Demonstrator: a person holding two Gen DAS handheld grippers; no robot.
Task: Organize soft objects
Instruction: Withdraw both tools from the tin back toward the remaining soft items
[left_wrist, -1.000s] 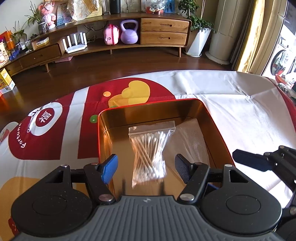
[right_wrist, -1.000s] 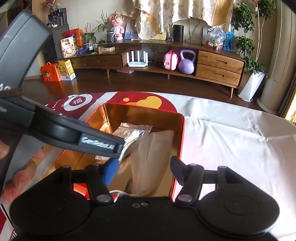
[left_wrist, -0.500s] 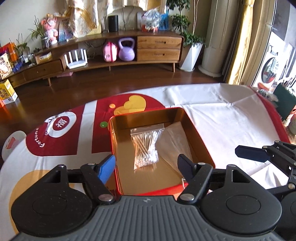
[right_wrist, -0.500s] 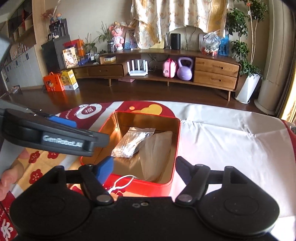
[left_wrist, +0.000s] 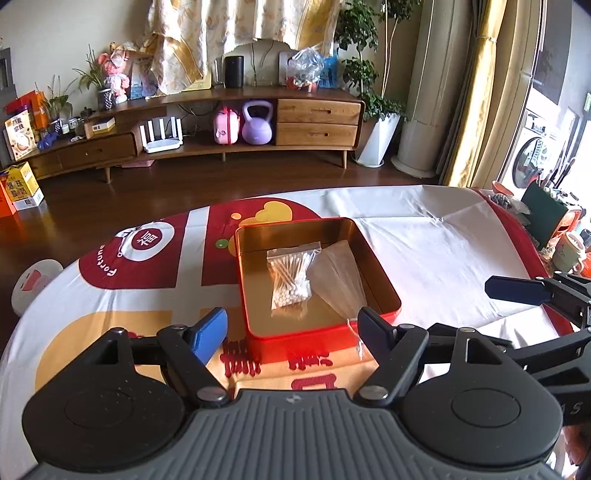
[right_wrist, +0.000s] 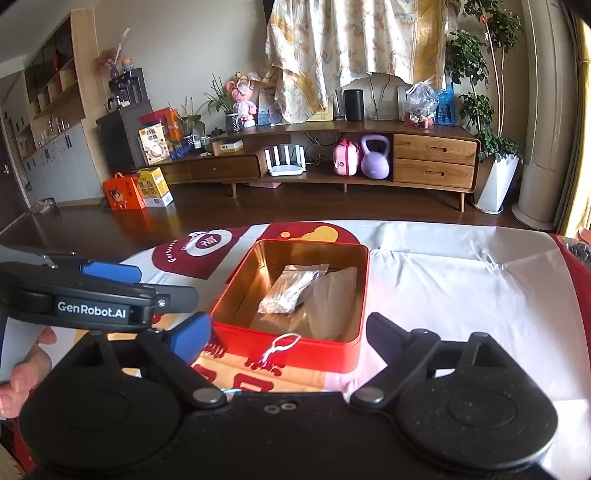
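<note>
Lying inside the red tin (left_wrist: 258, 334) on the cloth-covered surface (left_wrist: 424, 251): bag of cotton swabs (left_wrist: 290, 275), touching the translucent pouch (left_wrist: 340, 280) beside it. Hovering short of the tin, left gripper (left_wrist: 291, 328) and right gripper (right_wrist: 288, 334), jaws just opening wide, gripping nothing.

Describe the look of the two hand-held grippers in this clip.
Both match: black linkage arms on round black housings, one blue finger pad and one black. The left hand-held gripper has a ribbed grey body; its side reads "GenRobot.AI" in white. The right hand-held gripper has a black body.
</note>
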